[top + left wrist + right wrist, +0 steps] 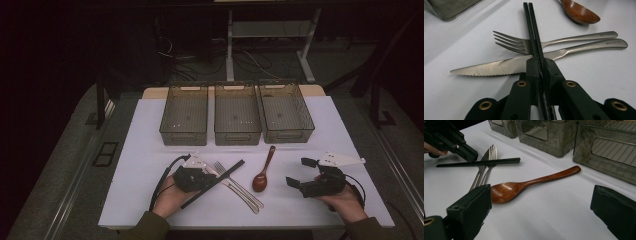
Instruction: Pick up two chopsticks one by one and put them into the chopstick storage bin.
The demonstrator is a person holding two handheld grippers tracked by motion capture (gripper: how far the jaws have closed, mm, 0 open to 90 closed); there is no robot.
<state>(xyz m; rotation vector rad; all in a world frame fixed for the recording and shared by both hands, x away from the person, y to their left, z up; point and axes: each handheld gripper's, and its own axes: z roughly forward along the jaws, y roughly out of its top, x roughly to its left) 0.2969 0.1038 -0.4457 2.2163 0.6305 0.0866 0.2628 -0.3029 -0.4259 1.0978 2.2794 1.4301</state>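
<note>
**Left gripper pinching chopsticks, right gripper spread**

Left gripper [204,176] jaws pressed on black chopsticks [214,183], near mid-length; long axis diagonal, far tips up-right, crossing over the fork [514,43] and knife [499,67]. Wooden spoon [262,172] just right of them, bowl toward the person, handle toward the three bins [237,115]. Right gripper [299,172] jaws wide apart, nothing between, on white table [145,165].
</note>
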